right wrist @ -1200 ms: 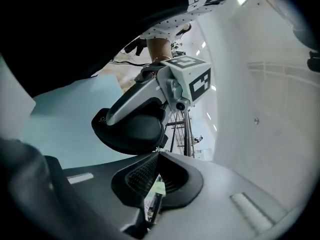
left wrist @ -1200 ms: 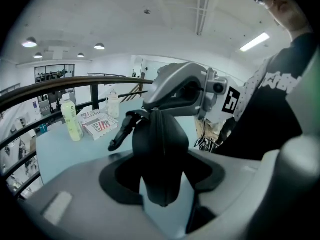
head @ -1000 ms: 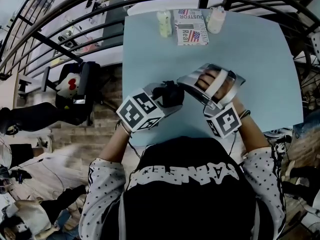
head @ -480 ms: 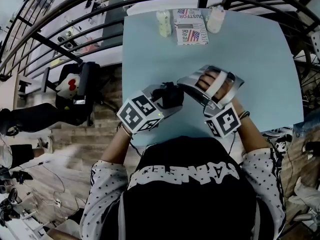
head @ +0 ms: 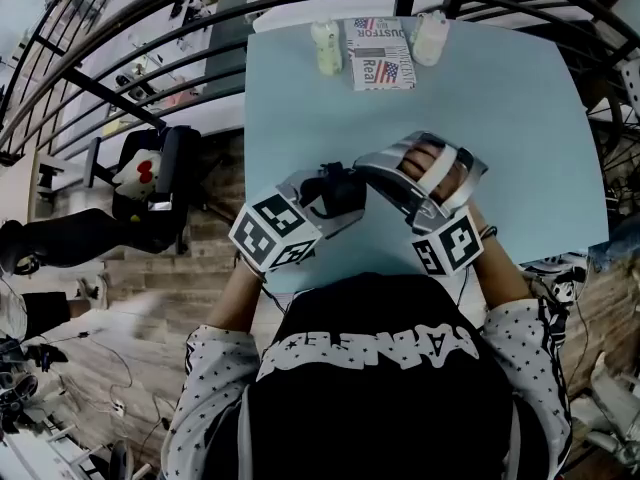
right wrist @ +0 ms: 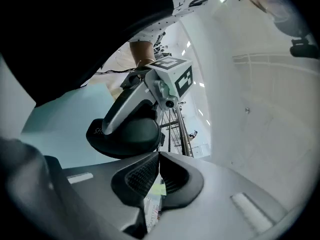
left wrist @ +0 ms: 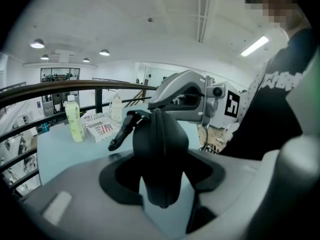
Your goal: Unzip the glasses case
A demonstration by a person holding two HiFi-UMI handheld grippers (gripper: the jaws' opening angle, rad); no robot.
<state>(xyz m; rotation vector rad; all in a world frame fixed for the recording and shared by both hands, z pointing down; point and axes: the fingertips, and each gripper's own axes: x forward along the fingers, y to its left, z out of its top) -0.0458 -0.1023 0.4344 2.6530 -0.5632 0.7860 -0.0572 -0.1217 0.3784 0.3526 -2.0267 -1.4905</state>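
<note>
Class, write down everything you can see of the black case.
The case is a black, rounded, matte shell that looks semi-rigid. It has a zip seam round its edge and a black clip hanging off one end. It looks closed and is held on edge above the table, clamped by the left gripper. The shut right gripper meets its seam.

Left claw (head: 340, 196) clamped, right claw (head: 366, 172) pinched shut — tips close together, wrists apart.
</note>
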